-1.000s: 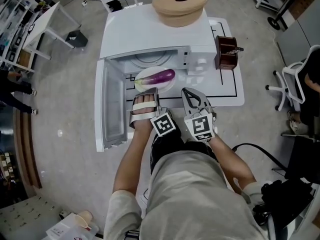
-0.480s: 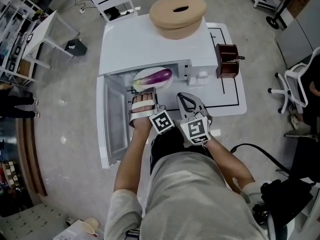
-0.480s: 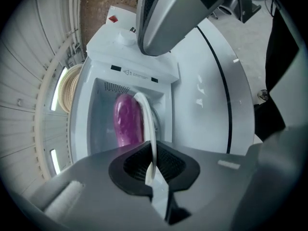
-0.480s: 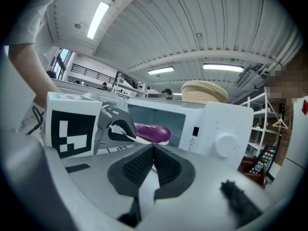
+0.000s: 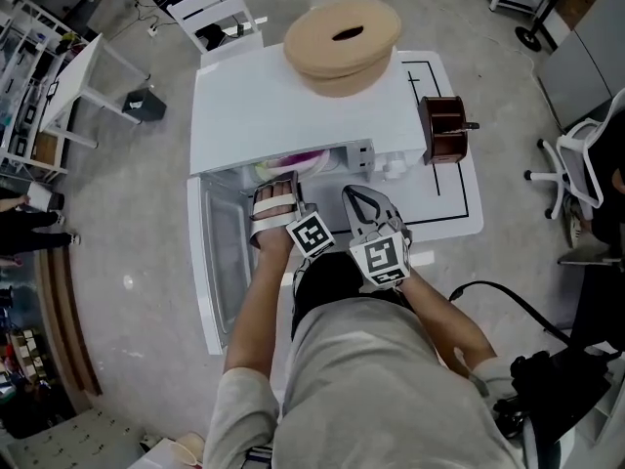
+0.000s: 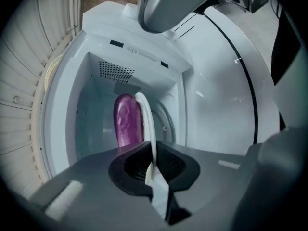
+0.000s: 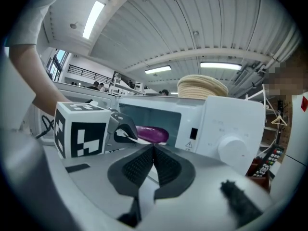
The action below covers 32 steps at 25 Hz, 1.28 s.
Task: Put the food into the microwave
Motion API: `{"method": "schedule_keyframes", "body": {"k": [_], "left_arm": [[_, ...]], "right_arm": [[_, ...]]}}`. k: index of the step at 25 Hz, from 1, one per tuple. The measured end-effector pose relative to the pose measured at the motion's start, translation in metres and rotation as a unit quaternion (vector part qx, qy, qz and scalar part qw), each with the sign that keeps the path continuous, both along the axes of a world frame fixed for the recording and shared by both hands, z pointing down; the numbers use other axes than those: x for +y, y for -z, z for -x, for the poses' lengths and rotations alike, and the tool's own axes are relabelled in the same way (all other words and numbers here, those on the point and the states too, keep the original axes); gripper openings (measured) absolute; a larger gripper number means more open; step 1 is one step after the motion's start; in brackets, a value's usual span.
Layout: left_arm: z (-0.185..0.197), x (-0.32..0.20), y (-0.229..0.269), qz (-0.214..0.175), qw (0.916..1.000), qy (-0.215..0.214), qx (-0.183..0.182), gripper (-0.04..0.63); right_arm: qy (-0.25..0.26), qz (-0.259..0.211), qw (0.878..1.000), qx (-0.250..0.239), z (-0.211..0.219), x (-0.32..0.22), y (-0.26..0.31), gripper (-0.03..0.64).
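Observation:
The white microwave (image 5: 293, 106) stands on a white table with its door (image 5: 220, 252) swung open to the left. My left gripper (image 5: 278, 186) is shut on the rim of a white plate (image 6: 147, 124) that carries a purple eggplant (image 6: 127, 121). Plate and eggplant are inside the cavity opening; in the head view only a sliver of the plate (image 5: 283, 164) shows under the microwave's top. In the right gripper view the eggplant (image 7: 153, 134) lies in the cavity. My right gripper (image 5: 366, 203) hovers just right of the left one, before the control panel, shut with nothing in it (image 7: 154, 160).
A round woven lid (image 5: 342, 32) rests on top of the microwave. A brown wooden box (image 5: 444, 130) stands on the table to the right of it. An office chair (image 5: 576, 179) is at the far right, a white chair (image 5: 220, 8) behind the table.
My left gripper has carried the plate and eggplant forward from in front of the microwave into its cavity. The right gripper has moved forward a little alongside.

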<state>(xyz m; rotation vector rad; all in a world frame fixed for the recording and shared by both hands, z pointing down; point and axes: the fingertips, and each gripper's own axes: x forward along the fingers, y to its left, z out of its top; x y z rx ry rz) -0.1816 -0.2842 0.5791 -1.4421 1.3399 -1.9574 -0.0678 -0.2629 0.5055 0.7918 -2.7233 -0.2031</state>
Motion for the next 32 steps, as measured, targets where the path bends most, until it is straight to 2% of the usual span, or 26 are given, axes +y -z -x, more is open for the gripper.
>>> {"method": "schedule_keyframes", "body": {"k": [2, 9, 21, 28, 32], "left_arm": [[0.004, -0.006, -0.004, 0.011, 0.9999, 0.002, 0.009, 0.029], [0.020, -0.035, -0.017, 0.018, 0.9997, -0.006, -0.016, 0.029], [0.039, -0.049, -0.032, 0.037, 0.9990, -0.014, -0.018, 0.029], [0.041, -0.059, -0.042, 0.051, 0.9979, -0.035, -0.018, 0.029], [0.037, -0.062, -0.044, 0.053, 0.9972, -0.052, 0.010, 0.032]], "right_arm": [[-0.001, 0.003, 1.000, 0.002, 0.001, -0.003, 0.001, 0.011], [-0.003, 0.015, 1.000, 0.010, -0.003, -0.017, -0.007, 0.011], [0.000, 0.029, 0.999, 0.017, 0.008, -0.018, -0.012, 0.011], [0.000, 0.042, 0.999, 0.025, 0.010, -0.017, -0.017, 0.011], [-0.004, 0.052, 0.998, 0.029, 0.008, -0.021, -0.017, 0.011]]}}
